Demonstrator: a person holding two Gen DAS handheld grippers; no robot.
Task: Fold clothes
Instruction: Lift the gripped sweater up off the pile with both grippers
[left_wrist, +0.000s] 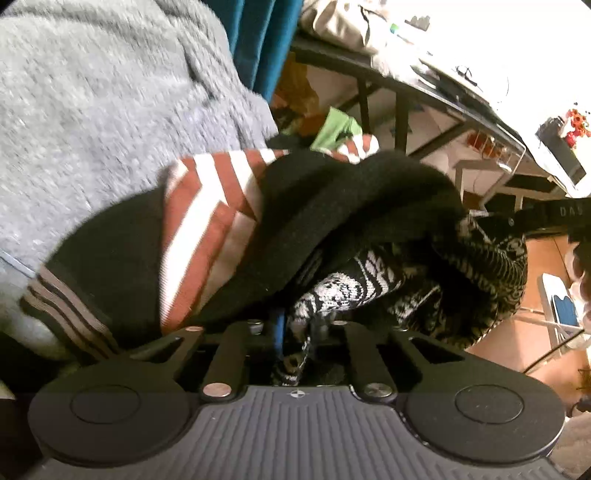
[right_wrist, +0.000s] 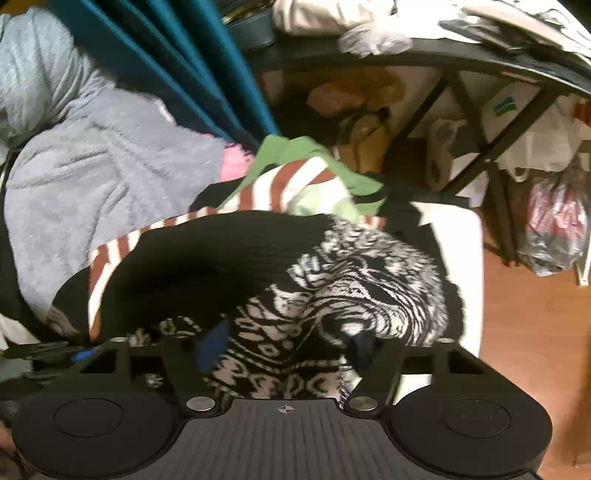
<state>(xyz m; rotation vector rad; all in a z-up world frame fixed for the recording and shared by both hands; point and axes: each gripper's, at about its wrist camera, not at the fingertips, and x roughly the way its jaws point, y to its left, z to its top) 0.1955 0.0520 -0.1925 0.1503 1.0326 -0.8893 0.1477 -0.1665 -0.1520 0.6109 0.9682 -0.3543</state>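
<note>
A black-and-white patterned knit sweater (left_wrist: 369, 284) lies bunched on a pile of clothes, its plain black part (left_wrist: 351, 199) humped over it. My left gripper (left_wrist: 295, 328) is shut on a fold of this knit, which runs down between the closed fingers. In the right wrist view the same sweater (right_wrist: 369, 280) fills the middle. My right gripper (right_wrist: 288, 347) stands open, its blue pads (right_wrist: 216, 345) far apart with patterned knit lying loose between them. A red-and-white striped garment (left_wrist: 207, 221) (right_wrist: 280, 181) lies under the sweater.
A grey fleece blanket (left_wrist: 92, 110) (right_wrist: 92, 177) covers the left. A green garment (right_wrist: 295, 147) tops the pile's far side. Behind are a teal curtain (right_wrist: 177, 55) and a black-framed table (left_wrist: 369, 70) with clutter. Plastic bags (right_wrist: 554, 229) and wooden floor (right_wrist: 535, 332) lie right.
</note>
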